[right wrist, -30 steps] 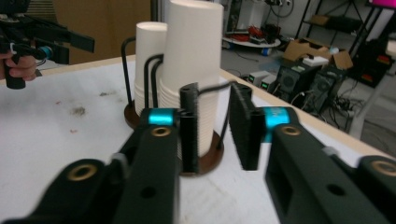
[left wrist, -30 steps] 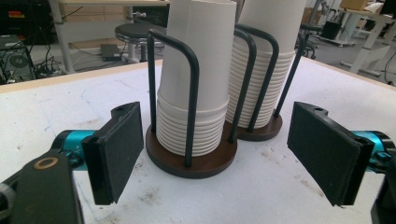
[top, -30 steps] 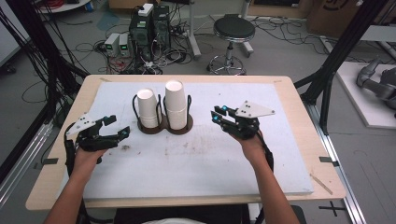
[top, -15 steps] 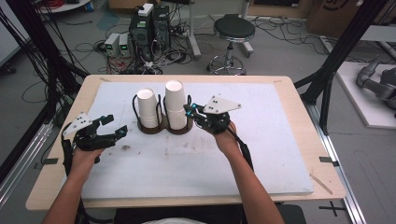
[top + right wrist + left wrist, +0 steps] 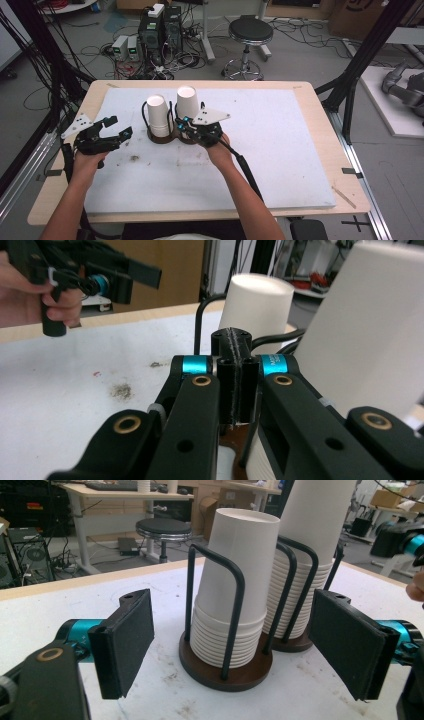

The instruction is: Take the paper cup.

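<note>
High view: right gripper [image 5: 186, 125] pressed up against the foot of the taller cup stack [image 5: 187, 102], fingers drawn together with nothing seen between them; left gripper [image 5: 116, 131] well apart to the side of the shorter cup stack [image 5: 157, 114], fingers spread wide and empty. Judged as the approach step toward lifting a cup; next move likely calls for opening the right fingers and rising to the top cup's wall. Left gripper view: wide-set pads [image 5: 127, 640] framing the shorter stack, upside-down cups nested inside a black wire holder [image 5: 220, 667] on a round brown base, the taller stack in its own holder just behind. Right gripper view: fingers [image 5: 235, 382] closed flat together, taller stack's white wall [image 5: 365, 340] touching or just beside them on the right, shorter stack ahead beyond the tips.
</note>
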Tool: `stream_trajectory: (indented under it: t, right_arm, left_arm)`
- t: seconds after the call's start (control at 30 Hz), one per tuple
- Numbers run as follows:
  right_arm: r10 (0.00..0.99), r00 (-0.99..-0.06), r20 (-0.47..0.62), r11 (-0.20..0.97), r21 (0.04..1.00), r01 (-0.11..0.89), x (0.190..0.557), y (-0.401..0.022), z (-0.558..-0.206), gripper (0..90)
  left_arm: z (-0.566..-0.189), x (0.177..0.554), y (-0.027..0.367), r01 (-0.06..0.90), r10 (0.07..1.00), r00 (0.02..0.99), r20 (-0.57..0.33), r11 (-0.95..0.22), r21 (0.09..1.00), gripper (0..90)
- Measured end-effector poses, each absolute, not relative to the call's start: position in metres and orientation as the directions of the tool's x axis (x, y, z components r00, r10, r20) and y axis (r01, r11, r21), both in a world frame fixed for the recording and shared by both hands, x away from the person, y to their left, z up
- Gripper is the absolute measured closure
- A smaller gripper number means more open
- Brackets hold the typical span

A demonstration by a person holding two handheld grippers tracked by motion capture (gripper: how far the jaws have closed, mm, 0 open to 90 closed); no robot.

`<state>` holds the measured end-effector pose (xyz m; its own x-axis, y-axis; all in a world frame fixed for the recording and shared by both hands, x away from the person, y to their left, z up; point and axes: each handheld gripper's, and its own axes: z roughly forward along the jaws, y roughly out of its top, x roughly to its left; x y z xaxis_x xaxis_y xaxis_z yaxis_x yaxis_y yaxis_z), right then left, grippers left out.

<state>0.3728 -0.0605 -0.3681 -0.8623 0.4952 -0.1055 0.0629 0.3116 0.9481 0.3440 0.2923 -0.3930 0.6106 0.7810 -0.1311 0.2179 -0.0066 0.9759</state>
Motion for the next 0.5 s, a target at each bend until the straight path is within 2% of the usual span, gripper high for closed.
stream_trajectory:
  t: [0.33, 0.5]
  right_arm:
    - [0.495, -0.866, -0.070, 0.338, 0.934, 0.117, 0.378, -0.031, -0.384, 90.0]
    - [0.539, -0.842, -0.030, 0.315, 0.934, 0.169, 0.379, -0.020, -0.393, 90.0]
  left_arm:
    - [-0.380, 0.357, 0.293, 0.217, 0.773, 0.622, -0.123, -0.019, 0.976, 18.9]
    - [-0.370, 0.368, 0.290, 0.212, 0.768, 0.631, -0.113, -0.030, 0.977, 18.9]
